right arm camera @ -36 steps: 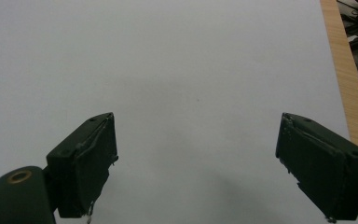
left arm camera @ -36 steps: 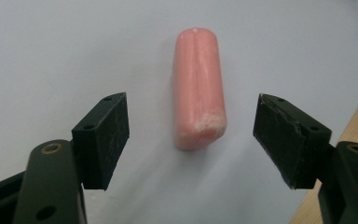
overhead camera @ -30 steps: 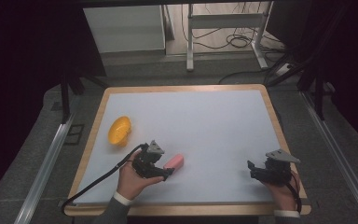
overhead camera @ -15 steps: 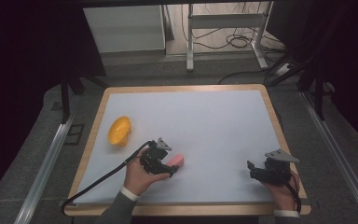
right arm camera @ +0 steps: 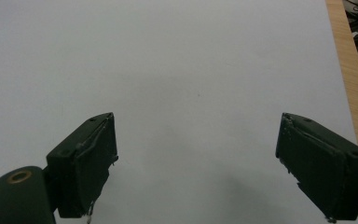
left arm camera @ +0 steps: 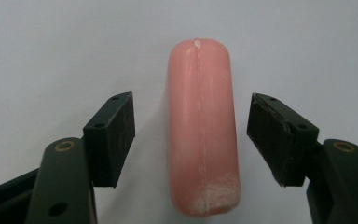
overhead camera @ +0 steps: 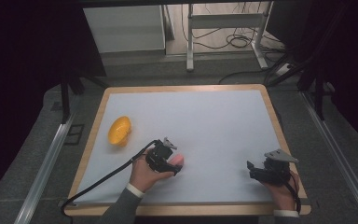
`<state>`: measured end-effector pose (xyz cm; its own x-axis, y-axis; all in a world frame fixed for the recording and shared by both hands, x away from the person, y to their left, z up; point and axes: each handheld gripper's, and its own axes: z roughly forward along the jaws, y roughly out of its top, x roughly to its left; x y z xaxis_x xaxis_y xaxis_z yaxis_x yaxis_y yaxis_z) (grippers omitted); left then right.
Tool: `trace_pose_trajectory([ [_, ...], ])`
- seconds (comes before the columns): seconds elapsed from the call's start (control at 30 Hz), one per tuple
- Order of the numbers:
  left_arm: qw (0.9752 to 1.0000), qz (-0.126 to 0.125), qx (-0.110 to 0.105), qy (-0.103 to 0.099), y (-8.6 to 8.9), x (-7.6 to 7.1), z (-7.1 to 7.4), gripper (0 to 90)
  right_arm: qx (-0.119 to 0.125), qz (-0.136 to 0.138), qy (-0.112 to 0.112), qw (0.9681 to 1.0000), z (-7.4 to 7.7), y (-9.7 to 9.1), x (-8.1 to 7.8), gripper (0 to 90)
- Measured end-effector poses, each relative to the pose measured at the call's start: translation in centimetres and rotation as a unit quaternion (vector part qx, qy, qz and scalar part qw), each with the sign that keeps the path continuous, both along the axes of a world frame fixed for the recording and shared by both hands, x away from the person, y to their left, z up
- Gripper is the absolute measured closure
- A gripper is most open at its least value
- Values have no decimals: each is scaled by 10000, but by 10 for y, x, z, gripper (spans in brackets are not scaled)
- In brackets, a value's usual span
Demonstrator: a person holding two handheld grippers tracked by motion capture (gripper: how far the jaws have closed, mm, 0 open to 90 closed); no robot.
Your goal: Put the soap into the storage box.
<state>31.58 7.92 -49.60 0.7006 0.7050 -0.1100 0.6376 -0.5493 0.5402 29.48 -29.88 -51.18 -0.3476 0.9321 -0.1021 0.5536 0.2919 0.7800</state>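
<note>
Near the front edge of the table point(overhead camera: 261, 95): right gripper point(right arm camera: 196, 163), jaws wide apart on nothing. Left gripper point(left arm camera: 191, 135), jaws just closing, not yet touching the pink sausage point(left arm camera: 201, 126) lying between. Farther, by the left edge: yellow bowl point(overhead camera: 119, 130), tipped, inside hard to see.

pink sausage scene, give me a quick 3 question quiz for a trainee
1. True or false: the left gripper has its pads pressed on the pink sausage.
2. Which thing lies near the table's left edge? A) a blue cup B) an orange bowl C) a green sponge
3. What lies between the jaws of the right gripper?

Key
1. False: the jaws have just been closing, but a gap shows on each side of the sausage.
2. B
3. Nothing; bare white table surface shows between them.
</note>
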Motion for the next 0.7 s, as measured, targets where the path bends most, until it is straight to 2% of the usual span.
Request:
trace_pose_trajectory([
  [0.1, 10000, 13, 42, 55, -1, 2, -3, 349, -9, 1, 24, 10000, -1, 0, 1, 121],
  [0.23, 10000, 10, 78, 30, -2, 5, -8, 386, -8, 4, 31, 10000, -2, 0, 1, 121],
  [0.37, 9999, -69, 57, 86, -4, 6, -12, 483, -11, -13, 27, 10000, -2, -1, 1, 121],
  [0.47, 10000, -82, 41, 38, -5, 5, -12, 584, 6, -25, 13, 10000, -1, -1, 1, 121],
  [0.7, 9999, -99, 55, 57, -3, 6, -11, 601, 6, -26, 7, 10000, -1, -1, 0, 121],
])
